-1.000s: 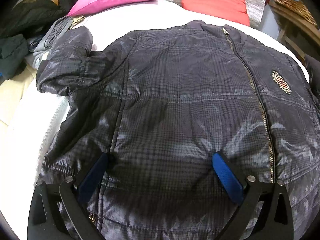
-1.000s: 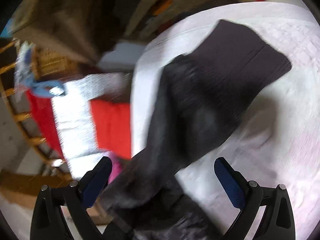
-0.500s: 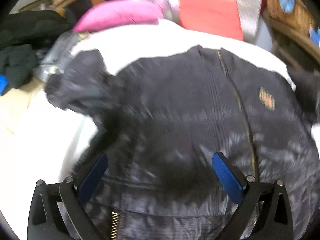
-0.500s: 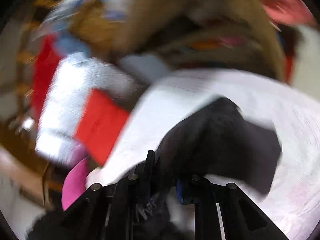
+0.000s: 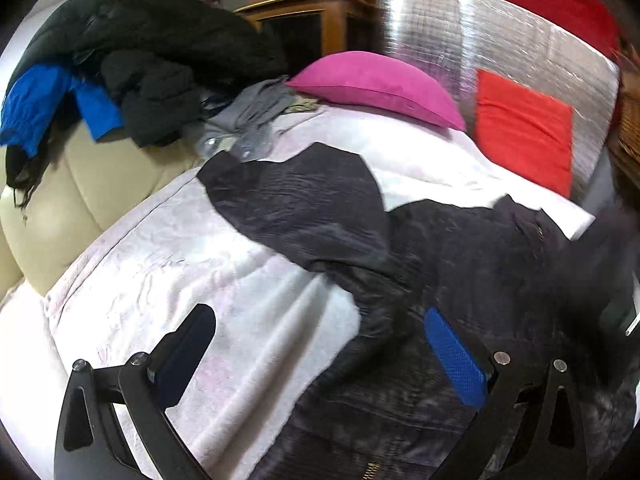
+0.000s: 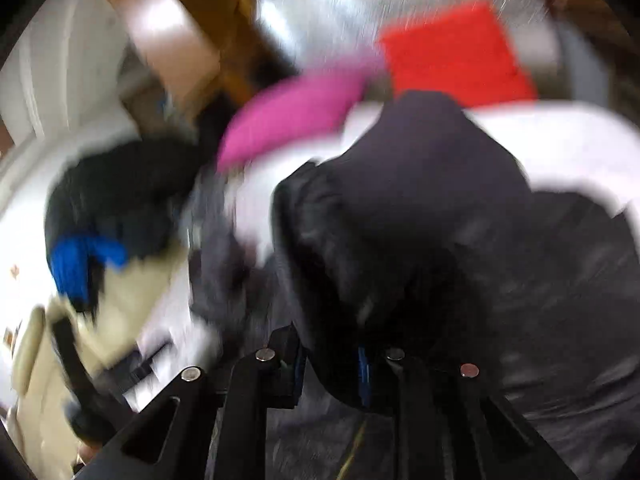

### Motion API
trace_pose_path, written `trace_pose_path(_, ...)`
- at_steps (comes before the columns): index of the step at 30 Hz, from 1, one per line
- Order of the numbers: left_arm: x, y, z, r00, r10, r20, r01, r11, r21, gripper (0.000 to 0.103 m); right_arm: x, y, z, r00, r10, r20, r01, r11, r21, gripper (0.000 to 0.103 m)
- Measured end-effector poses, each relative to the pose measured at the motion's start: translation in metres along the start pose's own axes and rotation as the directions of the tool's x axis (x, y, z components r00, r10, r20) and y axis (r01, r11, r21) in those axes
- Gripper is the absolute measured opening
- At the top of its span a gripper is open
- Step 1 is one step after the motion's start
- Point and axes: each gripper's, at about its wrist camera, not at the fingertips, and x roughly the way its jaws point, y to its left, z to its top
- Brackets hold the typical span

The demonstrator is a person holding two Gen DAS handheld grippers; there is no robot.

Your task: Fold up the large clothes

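Through the left wrist camera I am holding the left gripper (image 5: 316,354) spread wide and empty above the near side of the dark quilted jacket (image 5: 472,280), which is lying on the white bedspread (image 5: 168,264) with one sleeve (image 5: 304,196) splayed toward the magenta pillow (image 5: 372,84), ready to pin or catch the body, while a heap of dark clothes (image 5: 132,48) is sitting on the cream armchair (image 5: 60,200) beyond. Through the badly smeared right wrist camera, the right gripper (image 6: 332,368) seems to be pinching a bunched fold of jacket, probably the other sleeve, its jaws nearly together and easing apart, carrying it across the body for the fold, with the red cushion (image 6: 456,52) behind.
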Motion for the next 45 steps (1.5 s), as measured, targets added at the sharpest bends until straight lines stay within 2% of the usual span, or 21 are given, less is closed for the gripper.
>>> trace_pose_path(1, 0.0, 0.004, 0.001, 1.0, -0.006, -0.004, 0.006, 1.0, -0.008, 0.103, 0.024, 0.005, -0.009, 0.995, 0.007, -0.101, -0.006, 1.0, 0.005, 0.057)
trace_pose_path(3, 0.001, 0.008, 0.002, 1.0, -0.02, -0.014, 0.019, 1.0, -0.015, 0.103, 0.046, 0.003, -0.025, 0.983, 0.031, -0.184, -0.026, 0.999, 0.03, 0.083)
trace_pose_path(6, -0.001, 0.008, 0.004, 0.998, -0.063, -0.024, 0.062, 0.998, -0.028, 0.103, 0.037, 0.0, -0.037, 0.981, 0.065, -0.183, -0.059, 0.997, 0.04, 0.083)
trace_pose_path(9, -0.003, 0.003, 0.003, 0.991, -0.131, -0.019, 0.13, 0.99, -0.05, 0.103, -0.013, -0.012, -0.035, 0.993, 0.094, -0.076, -0.088, 0.993, 0.074, 0.083)
trace_pose_path(12, -0.001, -0.01, 0.002, 0.967, -0.253, -0.023, 0.251, 0.966, -0.058, 0.103, -0.058, -0.048, -0.021, 0.998, 0.0, 0.065, -0.009, 0.988, 0.153, 0.083)
trace_pose_path(14, 0.001, -0.022, 0.0, 0.956, -0.291, -0.032, 0.29, 0.956, -0.042, 0.103, -0.08, -0.072, -0.015, 0.987, -0.083, 0.135, 0.05, 0.972, 0.229, 0.083)
trace_pose_path(17, 0.001, -0.039, -0.001, 0.924, -0.378, -0.057, 0.377, 0.926, -0.028, 0.103, -0.108, -0.125, -0.014, 0.962, -0.186, 0.201, 0.1, 0.922, 0.374, 0.081)
trace_pose_path(19, -0.003, -0.048, -0.001, 0.909, -0.41, -0.066, 0.41, 0.912, -0.012, 0.103, -0.115, -0.155, -0.017, 0.938, -0.275, 0.211, 0.157, 0.88, 0.448, 0.081)
trace_pose_path(22, 0.002, -0.059, -0.004, 0.908, -0.406, -0.108, 0.411, 0.911, 0.026, 0.103, -0.125, -0.189, -0.008, 0.919, -0.34, 0.2, 0.204, 0.844, 0.495, 0.081)
trace_pose_path(26, 0.026, -0.066, -0.01, 0.914, -0.365, -0.179, 0.378, 0.925, 0.041, 0.103, -0.107, -0.212, 0.001, 0.941, -0.305, 0.148, 0.202, 0.856, 0.475, 0.081)
trace_pose_path(29, 0.043, -0.068, -0.01, 0.887, -0.393, -0.241, 0.405, 0.914, 0.001, 0.103, -0.085, -0.212, 0.011, 0.945, -0.309, 0.107, 0.238, 0.875, 0.421, 0.081)
trace_pose_path(30, 0.048, -0.07, -0.011, 0.875, -0.407, -0.262, 0.419, 0.908, -0.009, 0.1, -0.073, -0.211, 0.016, 0.943, -0.322, 0.079, 0.265, 0.875, 0.405, 0.081)
trace_pose_path(31, 0.052, -0.072, -0.012, 0.862, -0.424, -0.278, 0.439, 0.899, -0.011, 0.085, -0.074, -0.218, 0.013, 0.944, -0.325, 0.06, 0.278, 0.879, 0.389, 0.081)
trace_pose_path(32, 0.056, -0.074, -0.015, 0.856, -0.427, -0.29, 0.445, 0.896, -0.006, 0.077, -0.07, -0.221, 0.014, 0.943, -0.331, 0.041, 0.294, 0.883, 0.366, 0.081)
trace_pose_path(33, 0.059, -0.077, -0.017, 0.857, -0.416, -0.304, 0.44, 0.898, 0.014, 0.065, -0.06, -0.219, 0.018, 0.937, -0.35, 0.019, 0.324, 0.885, 0.335, 0.08)
trace_pose_path(34, 0.061, -0.08, -0.018, 0.863, -0.403, -0.303, 0.432, 0.901, 0.032, 0.052, -0.063, -0.223, 0.012, 0.932, -0.364, 0.008, 0.343, 0.887, 0.308, 0.07)
trace_pose_path(36, 0.062, -0.084, -0.019, 0.881, -0.376, -0.289, 0.413, 0.907, 0.079, 0.035, -0.05, -0.22, 0.014, 0.919, -0.393, -0.02, 0.385, 0.888, 0.251, 0.046)
trace_pose_path(37, 0.062, -0.086, -0.017, 0.886, -0.373, -0.276, 0.411, 0.907, 0.092, 0.023, -0.045, -0.218, 0.015, 0.903, -0.429, -0.033, 0.425, 0.876, 0.229, 0.041)
trace_pose_path(38, 0.059, -0.087, -0.014, 0.888, -0.379, -0.262, 0.417, 0.903, 0.105, 0.017, -0.045, -0.215, 0.013, 0.895, -0.446, -0.029, 0.441, 0.871, 0.217, 0.039)
trace_pose_path(42, 0.042, -0.094, 0.001, 0.91, -0.391, -0.136, 0.411, 0.893, 0.183, 0.011, -0.057, -0.208, 0.016, 0.879, -0.476, 0.016, 0.461, 0.859, 0.221, 0.026)
trace_pose_path(45, 0.027, -0.107, 0.015, 0.941, -0.338, 0.009, 0.319, 0.898, 0.303, 0.011, -0.065, -0.203, 0.018, 0.873, -0.485, 0.057, 0.459, 0.854, 0.244, 0.024)
